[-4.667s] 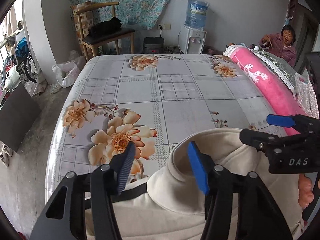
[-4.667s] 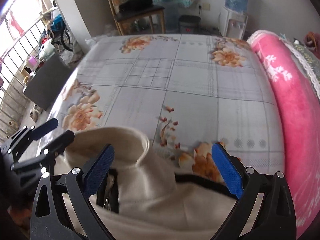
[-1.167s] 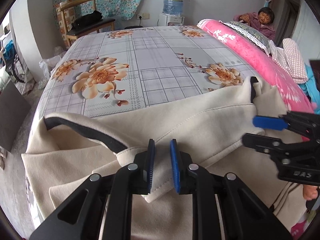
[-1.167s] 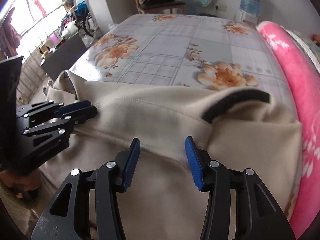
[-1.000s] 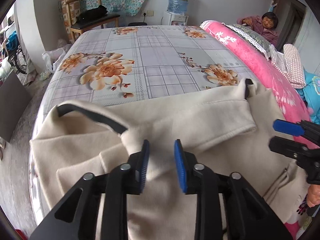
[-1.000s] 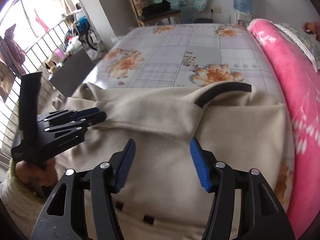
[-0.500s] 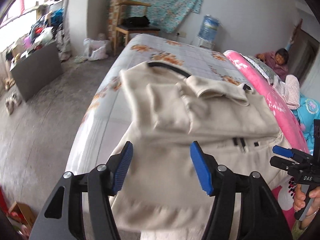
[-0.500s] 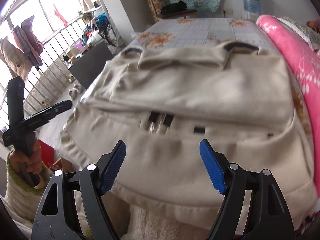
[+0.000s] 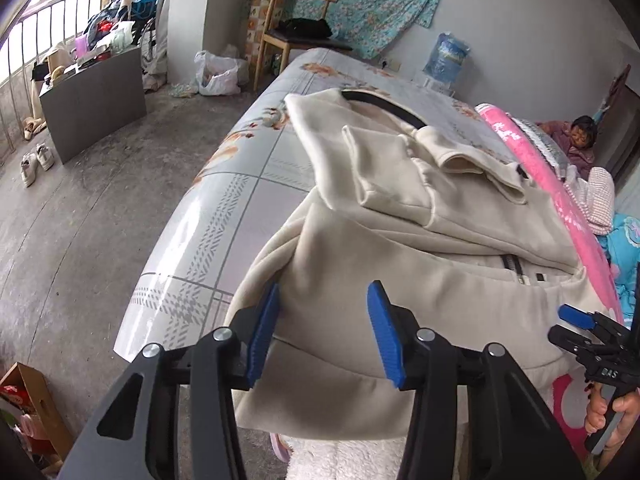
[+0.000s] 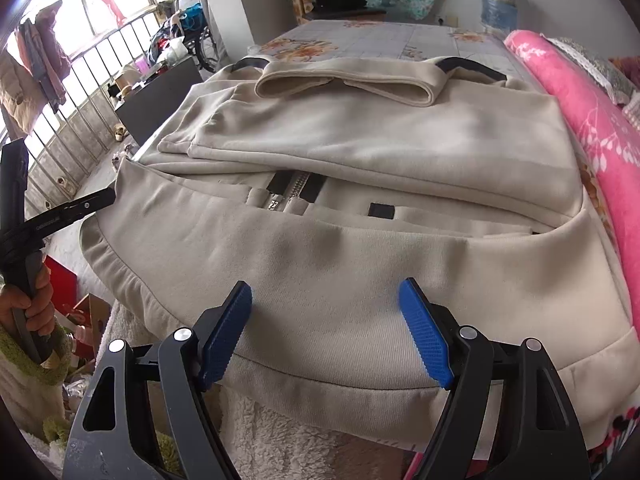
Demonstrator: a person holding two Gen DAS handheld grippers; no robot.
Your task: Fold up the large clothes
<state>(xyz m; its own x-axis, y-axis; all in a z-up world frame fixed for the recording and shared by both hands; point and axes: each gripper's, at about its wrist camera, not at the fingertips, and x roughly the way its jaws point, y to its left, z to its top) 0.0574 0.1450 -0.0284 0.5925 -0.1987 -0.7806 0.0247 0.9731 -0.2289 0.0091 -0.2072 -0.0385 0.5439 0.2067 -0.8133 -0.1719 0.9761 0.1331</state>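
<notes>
A cream zip jacket (image 9: 400, 264) lies on the bed, its collar end (image 10: 344, 80) folded over the chest and the zipper (image 10: 292, 192) showing below the fold. My left gripper (image 9: 324, 292) hovers at the jacket's lower left edge. Its jaws are closing, with cloth seen between them but no pad pressing on it. In the right wrist view the left gripper (image 10: 72, 208) sits at the jacket's left side. My right gripper (image 10: 325, 288) stands open over the hem near the middle and holds nothing. It also shows as the right gripper (image 9: 576, 320) by the jacket's right corner.
The bed (image 9: 224, 216) has a flowered sheet, and a pink blanket (image 10: 592, 120) runs along its right side. White fleecy cloth (image 10: 272, 432) lies under the hem. A chair (image 9: 296, 32), a cardboard box (image 9: 28, 412) and a seated person (image 9: 576, 136) ring the bed.
Both grippers pulled back from the folded collar to the jacket's hem. The left one let the fabric go, swung to the jacket's left edge, and its jaws have narrowed since half a second ago.
</notes>
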